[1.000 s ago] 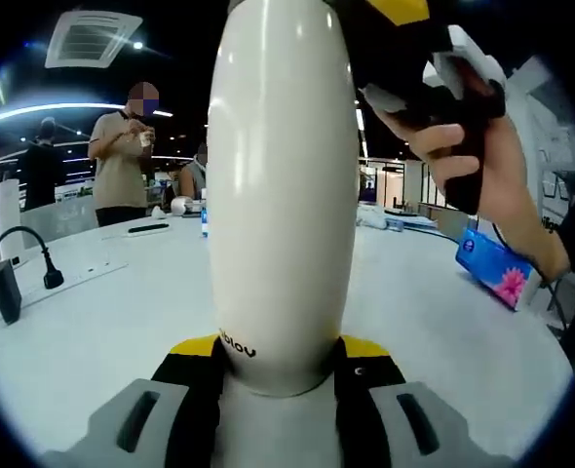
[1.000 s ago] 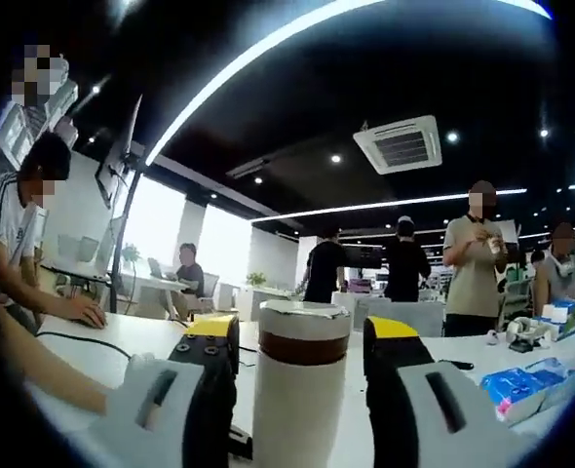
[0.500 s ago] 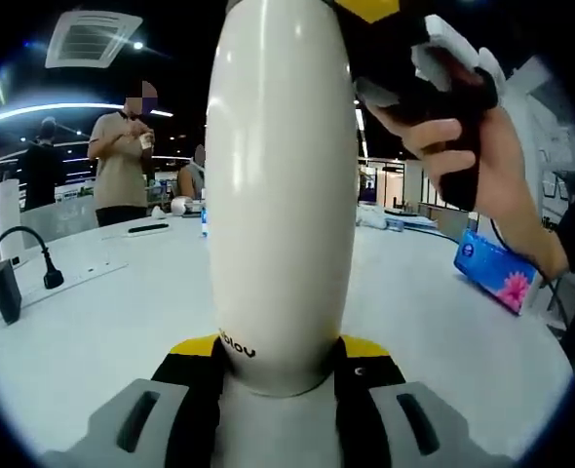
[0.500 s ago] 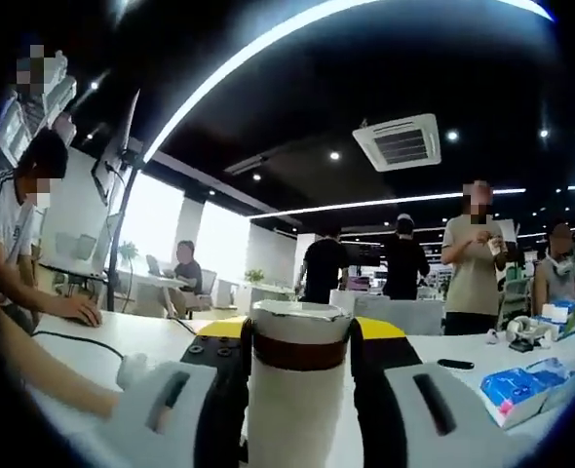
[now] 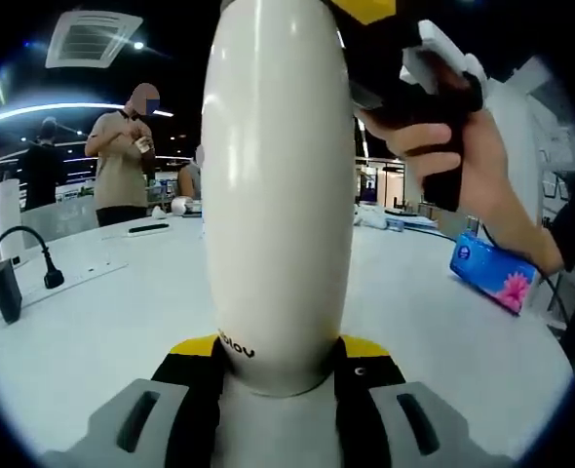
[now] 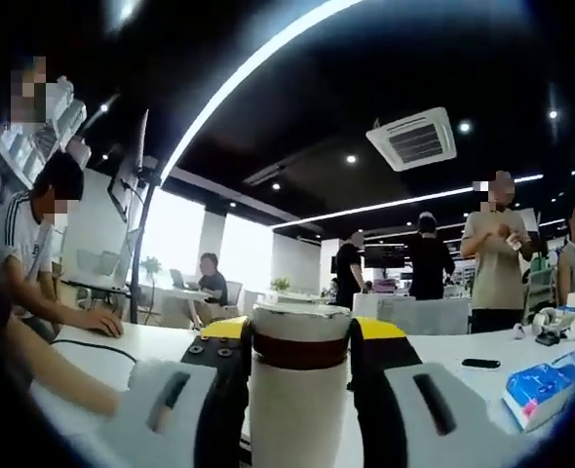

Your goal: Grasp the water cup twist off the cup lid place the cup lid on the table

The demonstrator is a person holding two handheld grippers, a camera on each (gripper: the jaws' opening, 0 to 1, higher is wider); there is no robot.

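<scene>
Between my left gripper's (image 5: 280, 366) yellow-tipped jaws at the bottom centre of the left gripper view stands the water cup (image 5: 278, 195), a tall cream-white body running up the middle of the frame; the jaws are clenched against its lower end. At the upper right of that view I see my right gripper (image 5: 404, 58) up by the cup's top, with my hand (image 5: 463, 175) wrapped around its handle. Below the hand, at the right edge, a blue tissue pack (image 5: 490, 271) lies on the white table (image 5: 93, 312).

Through the right gripper view, the cup lid (image 6: 300, 327), white with a brown band beneath it, sits at lower centre directly between the right gripper's (image 6: 300, 336) jaws, which press on both sides of it. A person (image 6: 34, 263) sits at the left edge of that frame.
</scene>
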